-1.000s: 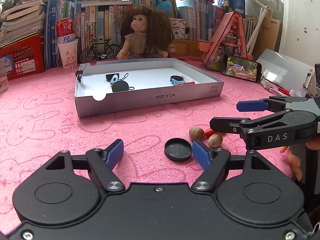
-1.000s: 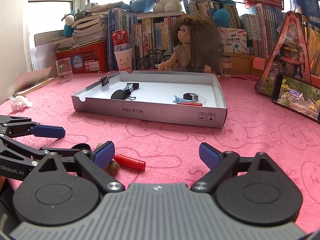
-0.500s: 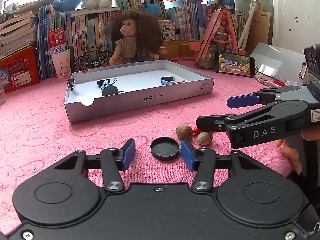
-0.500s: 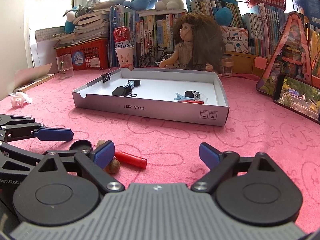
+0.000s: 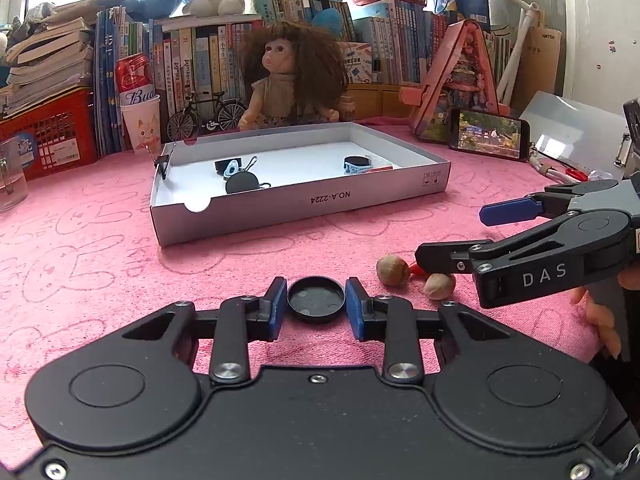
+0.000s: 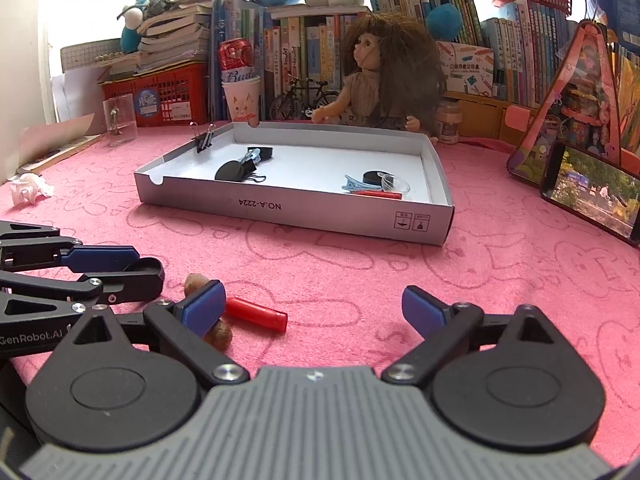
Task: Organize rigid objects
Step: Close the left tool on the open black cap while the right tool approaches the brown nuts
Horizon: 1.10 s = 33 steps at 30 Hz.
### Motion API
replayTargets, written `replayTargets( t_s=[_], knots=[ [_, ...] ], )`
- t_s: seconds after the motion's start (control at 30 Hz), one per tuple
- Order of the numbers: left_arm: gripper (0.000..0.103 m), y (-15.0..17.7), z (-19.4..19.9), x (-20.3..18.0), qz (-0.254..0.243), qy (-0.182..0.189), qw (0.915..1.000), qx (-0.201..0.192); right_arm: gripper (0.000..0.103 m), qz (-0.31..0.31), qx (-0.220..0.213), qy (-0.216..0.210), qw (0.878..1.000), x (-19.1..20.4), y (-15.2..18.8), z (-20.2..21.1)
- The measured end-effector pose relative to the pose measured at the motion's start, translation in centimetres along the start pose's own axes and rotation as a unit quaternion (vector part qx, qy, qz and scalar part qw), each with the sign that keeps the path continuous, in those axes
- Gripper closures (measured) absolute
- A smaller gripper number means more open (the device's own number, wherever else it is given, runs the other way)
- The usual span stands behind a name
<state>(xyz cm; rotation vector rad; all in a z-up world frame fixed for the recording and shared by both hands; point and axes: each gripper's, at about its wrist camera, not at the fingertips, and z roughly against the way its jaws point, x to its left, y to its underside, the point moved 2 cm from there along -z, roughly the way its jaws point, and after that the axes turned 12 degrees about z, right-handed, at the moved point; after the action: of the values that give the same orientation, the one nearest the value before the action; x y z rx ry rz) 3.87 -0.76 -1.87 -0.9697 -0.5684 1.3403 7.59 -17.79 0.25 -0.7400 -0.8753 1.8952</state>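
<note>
1. A round black lid [image 5: 316, 299] lies flat on the pink tabletop [image 5: 100, 248], directly between the blue pads of the left hand-held gripper [image 5: 316, 309].
2. Its jaws are closing, pads at the lid's rim.
3. The right hand-held gripper [image 6: 312, 312] gapes wide, empty, near two nuts [image 5: 393, 270] and a red tube [image 6: 256, 314].
4. The white box [image 5: 320, 204] sits farther back, straight ahead.

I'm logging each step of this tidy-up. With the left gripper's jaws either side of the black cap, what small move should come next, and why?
Probably finish closing, then lift. The left gripper brackets the black cap, its jaws closing with the pads at or near the rim; the cap lies on the pink cloth, short of the white tray.
</note>
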Motion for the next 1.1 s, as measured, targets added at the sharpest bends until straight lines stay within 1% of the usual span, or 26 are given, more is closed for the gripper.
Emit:
replayTargets(
  t_s=[0.1,0.23,0.33,0.5,0.63,0.8,0.9,0.97,1.1],
  knots=[
    [0.073,-0.1,-0.1,0.3,0.003,-0.004,1.0,-0.001,0.004,-0.02,0.019,0.005,1.0,-0.6,-0.1,-0.1],
    [0.073,-0.2,-0.3,0.4,0.005,-0.006,1.0,-0.002,0.004,-0.008,0.031,0.022,0.999,-0.6,0.3,0.1],
    [0.073,-0.2,-0.3,0.3,0.005,-0.007,1.0,-0.003,0.004,-0.007,0.035,0.03,0.999,-0.8,0.7,0.2],
    [0.073,-0.2,-0.3,0.4,0.006,-0.008,0.9999,-0.003,0.004,-0.024,0.038,0.044,0.998,-1.7,0.8,0.3],
    [0.073,-0.1,-0.3,0.4,0.009,-0.012,0.9999,-0.004,0.004,-0.038,0.035,0.039,0.998,-1.9,0.8,0.4],
    [0.073,-0.2,-0.2,0.5,0.012,-0.016,0.9998,-0.005,0.005,-0.059,0.026,0.019,0.998,-1.3,0.5,0.6],
    [0.073,-0.2,-0.2,0.6,0.012,-0.017,0.9998,-0.006,0.009,-0.054,0.029,0.021,0.998,-0.4,0.2,0.4],
    [0.073,-0.1,-0.2,0.6,0.013,-0.019,0.9997,-0.007,0.014,-0.051,0.028,0.016,0.998,0.1,0.0,0.5],
    [0.073,-0.1,-0.2,0.6,0.013,-0.019,0.9997,-0.008,0.019,-0.038,0.027,0.003,0.999,1.1,-0.3,0.5]
  ],
)
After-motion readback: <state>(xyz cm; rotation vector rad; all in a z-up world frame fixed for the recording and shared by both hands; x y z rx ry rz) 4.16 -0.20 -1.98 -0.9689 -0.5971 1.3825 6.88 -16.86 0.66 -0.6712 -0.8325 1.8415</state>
